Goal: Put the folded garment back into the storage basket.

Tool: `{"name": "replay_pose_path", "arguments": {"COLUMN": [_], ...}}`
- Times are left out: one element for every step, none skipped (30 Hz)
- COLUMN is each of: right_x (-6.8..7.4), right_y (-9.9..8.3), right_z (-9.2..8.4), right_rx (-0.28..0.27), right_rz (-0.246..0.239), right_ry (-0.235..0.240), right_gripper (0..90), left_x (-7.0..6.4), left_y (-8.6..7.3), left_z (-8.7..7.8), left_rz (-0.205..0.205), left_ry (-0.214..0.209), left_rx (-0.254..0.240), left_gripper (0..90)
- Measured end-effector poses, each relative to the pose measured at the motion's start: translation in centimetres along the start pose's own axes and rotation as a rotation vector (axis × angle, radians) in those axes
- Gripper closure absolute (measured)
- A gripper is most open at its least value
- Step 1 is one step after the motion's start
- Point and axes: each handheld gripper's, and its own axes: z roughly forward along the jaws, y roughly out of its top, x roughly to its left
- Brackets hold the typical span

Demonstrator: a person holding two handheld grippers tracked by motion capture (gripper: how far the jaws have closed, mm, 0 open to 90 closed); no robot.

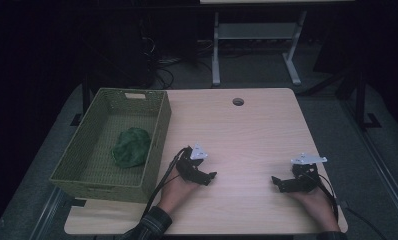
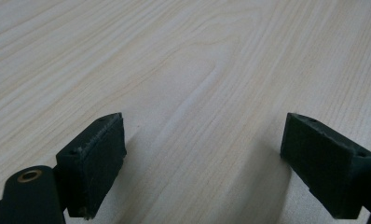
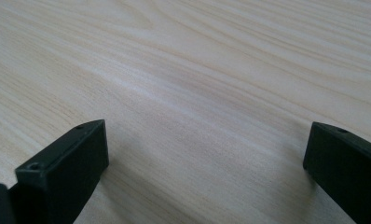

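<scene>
Hidden, cropped and unreadable parts

Seen from above, forearms cut off by the bottom edge, a plaid sleeve (image 1: 154, 225) barely in; tips of left claw (image 1: 210, 176) and right claw (image 1: 275, 181) too small and dark to read. Green lump (image 1: 131, 146) in the basket (image 1: 159, 132) too dim and blurred to identify; near wall hiding the basket floor behind it. Room beyond the worktop (image 1: 247, 130) lost in darkness, only desk legs (image 1: 215, 60) discernible. In both gripper views, black jaws cropped by the bottom edge, wood grain blurring further away.
</scene>
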Motion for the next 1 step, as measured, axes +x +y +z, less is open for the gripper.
{"name": "replay_pose_path", "arguments": {"right_x": [0.00], "right_y": [0.00], "right_z": [0.00], "right_rx": [0.000], "right_rz": [0.000], "right_ry": [0.000], "right_gripper": [0.0], "left_x": [0.00], "left_y": [0.00], "left_z": [0.00], "left_rz": [0.000], "left_ry": [0.000], "left_rx": [0.000], "left_gripper": [13.1]}}
